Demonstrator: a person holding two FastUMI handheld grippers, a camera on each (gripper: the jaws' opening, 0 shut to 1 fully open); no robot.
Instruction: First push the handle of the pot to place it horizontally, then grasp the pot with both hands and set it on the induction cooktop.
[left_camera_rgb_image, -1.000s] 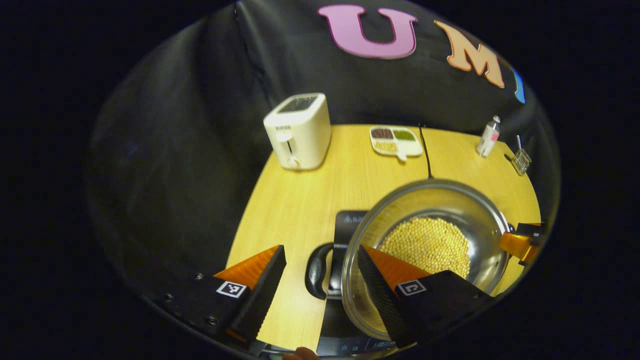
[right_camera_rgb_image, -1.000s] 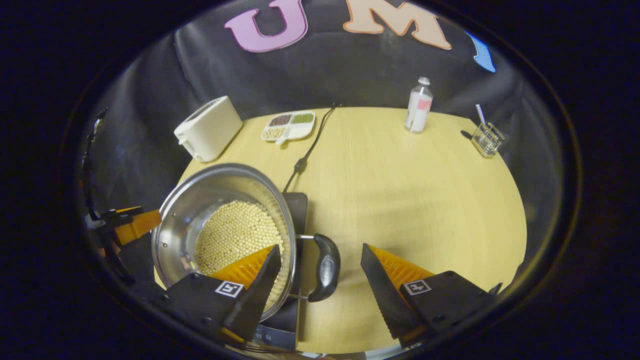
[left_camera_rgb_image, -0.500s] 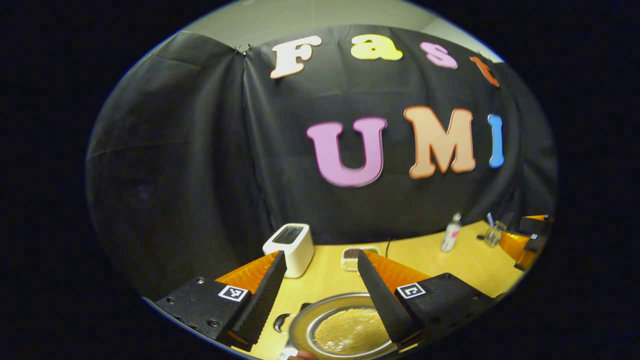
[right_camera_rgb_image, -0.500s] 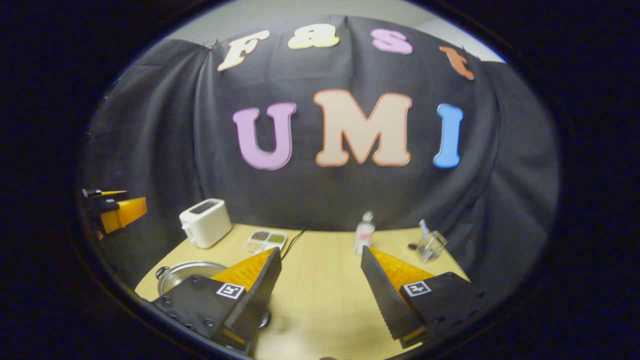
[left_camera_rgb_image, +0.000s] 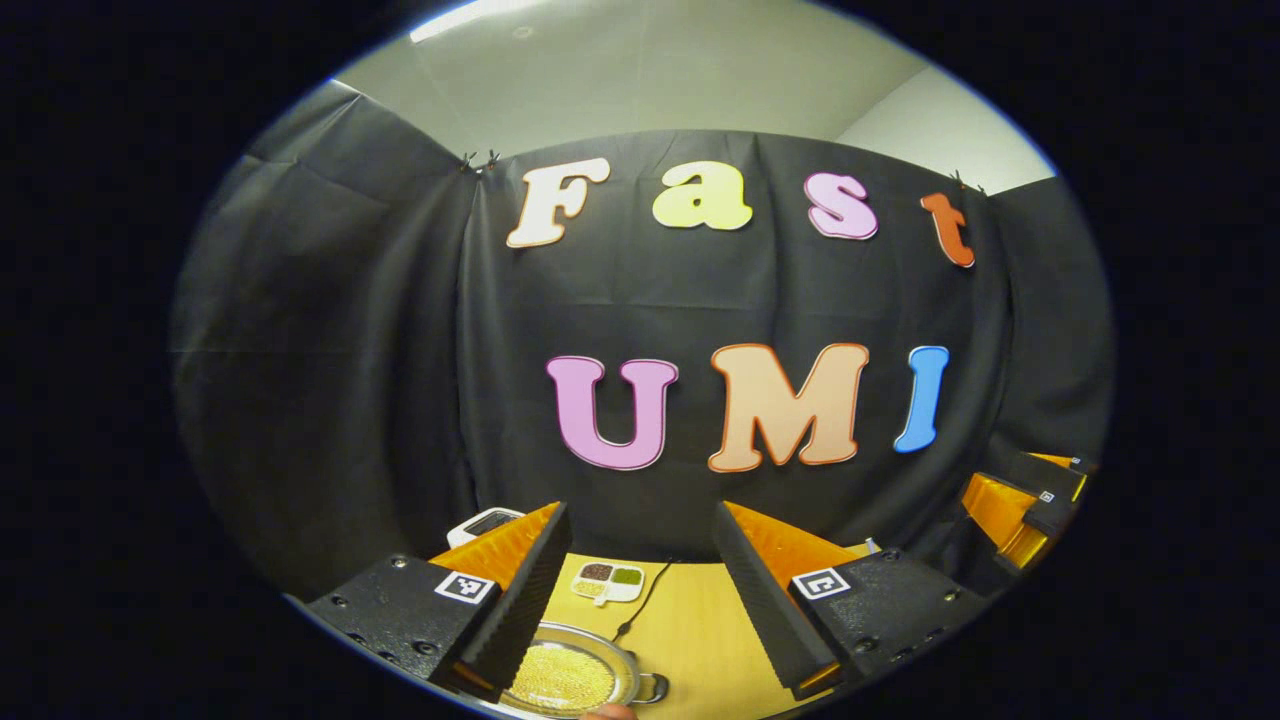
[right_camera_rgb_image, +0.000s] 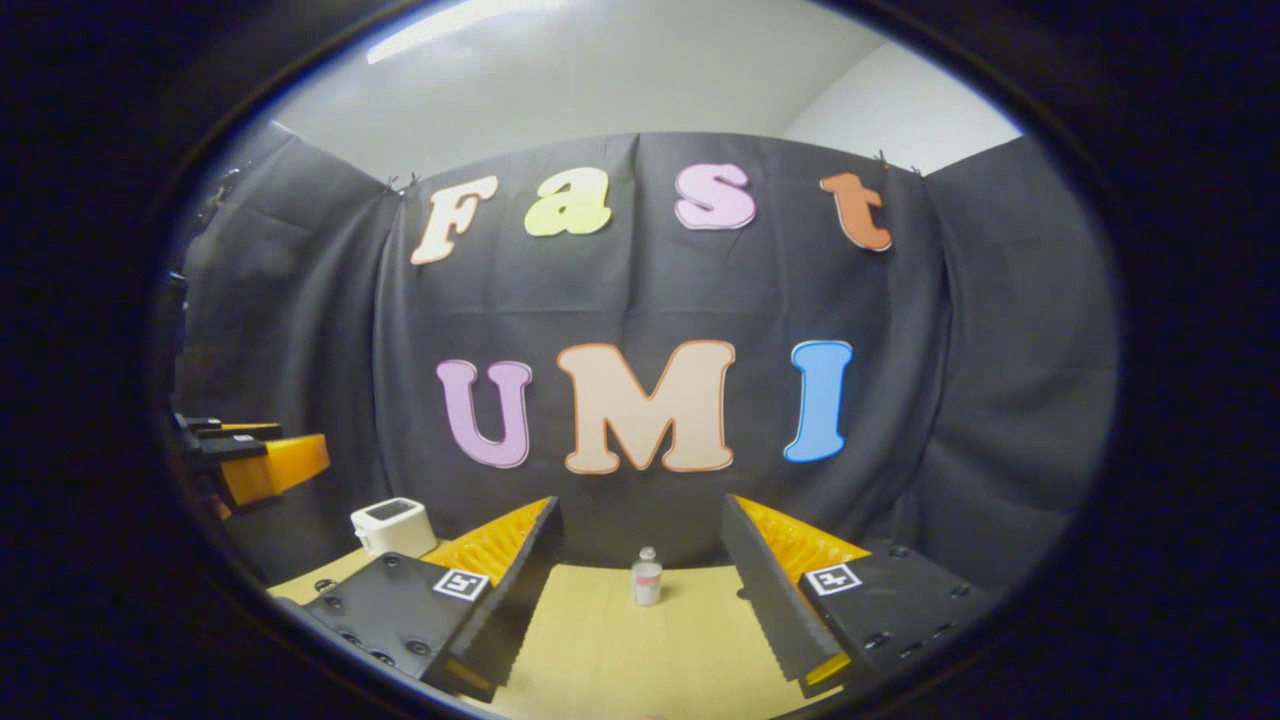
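**Q:** Left gripper view first — where do you stand, and where is the pot?

**A:** My left gripper (left_camera_rgb_image: 635, 590) is raised and looks at the booth's wall, its 2 fingers spread wide with nothing between them. The pot (left_camera_rgb_image: 570, 680) sits low at the bottom of that view, on the table (left_camera_rgb_image: 700, 625), well below my tips. I cannot make out the induction cooktop under it from this angle, so whether the pot rests on it I cannot tell. Past it lies a divided dish (left_camera_rgb_image: 607, 581) with a black cable (left_camera_rgb_image: 640, 605) running beside it, and a white toaster (left_camera_rgb_image: 480, 523) peeks over my left finger. Far right in that view is my other tool.

**Q:** And the right gripper view?

**A:** My right gripper (right_camera_rgb_image: 640, 590) is also lifted, fingers apart and holding nothing. Between them, farther off, stands a small bottle (right_camera_rgb_image: 647, 577). The toaster shows again at the left.

**Q:** How far along, then?

**A:** Judging by this alone, both tools are off the pot and up in the air — that reads like the end of the job, though the placing itself I cannot confirm.

**Q:** How does the pot look?

**A:** Round, shiny metal, upright, its bottom covered with small yellow beans (left_camera_rgb_image: 560, 678). 1 dark side handle (left_camera_rgb_image: 652, 688) juts out to the right, lying flat.
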